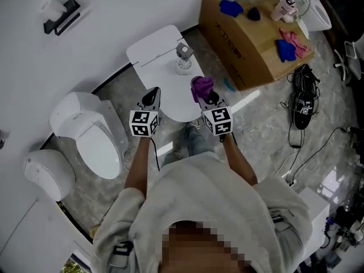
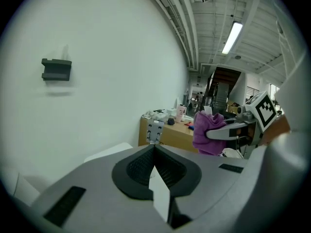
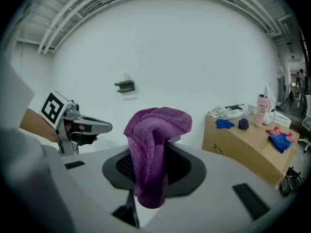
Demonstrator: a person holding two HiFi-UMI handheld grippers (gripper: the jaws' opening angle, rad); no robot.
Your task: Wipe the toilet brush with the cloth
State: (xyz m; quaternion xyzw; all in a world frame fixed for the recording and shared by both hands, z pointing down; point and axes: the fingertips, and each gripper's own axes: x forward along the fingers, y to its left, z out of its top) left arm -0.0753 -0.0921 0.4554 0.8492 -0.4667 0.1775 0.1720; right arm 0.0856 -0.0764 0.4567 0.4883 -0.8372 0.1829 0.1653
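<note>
**Cloth in right claw, brush on table**

Your right claw (image 1: 209,99) is clamped on the purple cloth (image 3: 154,144) — the cloth bunches up above the jaws. Your left claw (image 2: 154,148) has its jaws pressed together with nothing between them. The toilet brush (image 1: 183,57) stands upright on the white table (image 1: 151,53) — just beyond both claws, apart from each.

Reference: white table (image 1: 152,54). Open top left of toilet brush (image 1: 183,57). Cardboard box (image 1: 244,47) crowding right side; toilet (image 1: 88,134) near left; narrow floor gaps between.
</note>
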